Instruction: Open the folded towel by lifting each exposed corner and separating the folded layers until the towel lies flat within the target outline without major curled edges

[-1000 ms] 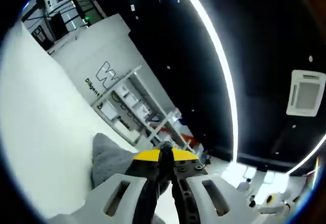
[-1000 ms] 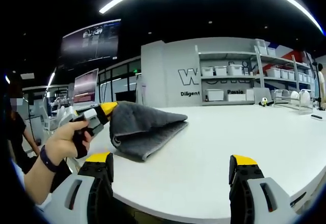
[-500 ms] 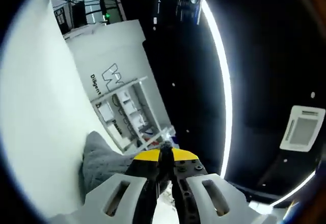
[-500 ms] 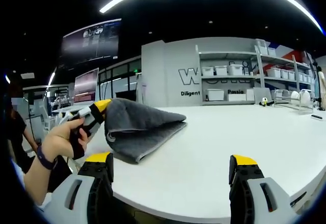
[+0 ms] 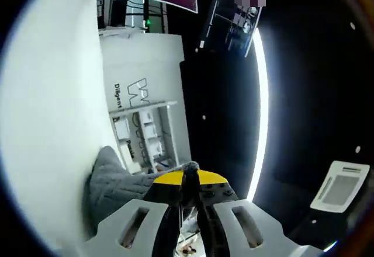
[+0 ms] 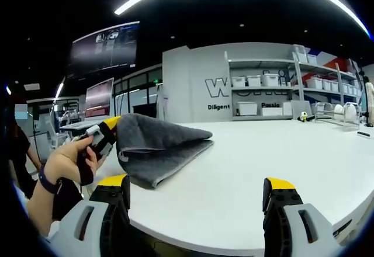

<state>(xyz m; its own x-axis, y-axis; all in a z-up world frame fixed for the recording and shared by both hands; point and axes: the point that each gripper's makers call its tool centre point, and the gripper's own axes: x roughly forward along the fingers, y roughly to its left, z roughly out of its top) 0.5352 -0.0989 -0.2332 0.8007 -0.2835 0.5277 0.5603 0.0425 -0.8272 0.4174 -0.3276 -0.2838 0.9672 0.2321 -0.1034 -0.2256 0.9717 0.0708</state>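
Note:
A folded grey towel [image 6: 160, 149] lies on the white table [image 6: 280, 152], its near left corner lifted off the lower layers. My left gripper [image 6: 111, 129], held in a person's hand [image 6: 67, 166], is shut on that raised corner. In the left gripper view the same towel [image 5: 111, 178] hangs to the left of the left gripper [image 5: 188, 175], whose yellow-tipped jaws pinch a tuft of grey cloth between them. My right gripper [image 6: 196, 190] hovers open at the table's near edge, wide apart, a short way in front of the towel and not touching it.
Shelving with white bins [image 6: 263, 93] and a grey wall with lettering [image 6: 222, 87] stand behind the table. A dish rack [image 6: 342, 114] sits at the far right of the table. A dark screen [image 6: 105, 47] hangs above left.
The left gripper has drawn the towel's corner further up and leftward, spreading the top layer from the fold. The left gripper view has rolled. The right gripper has not moved.

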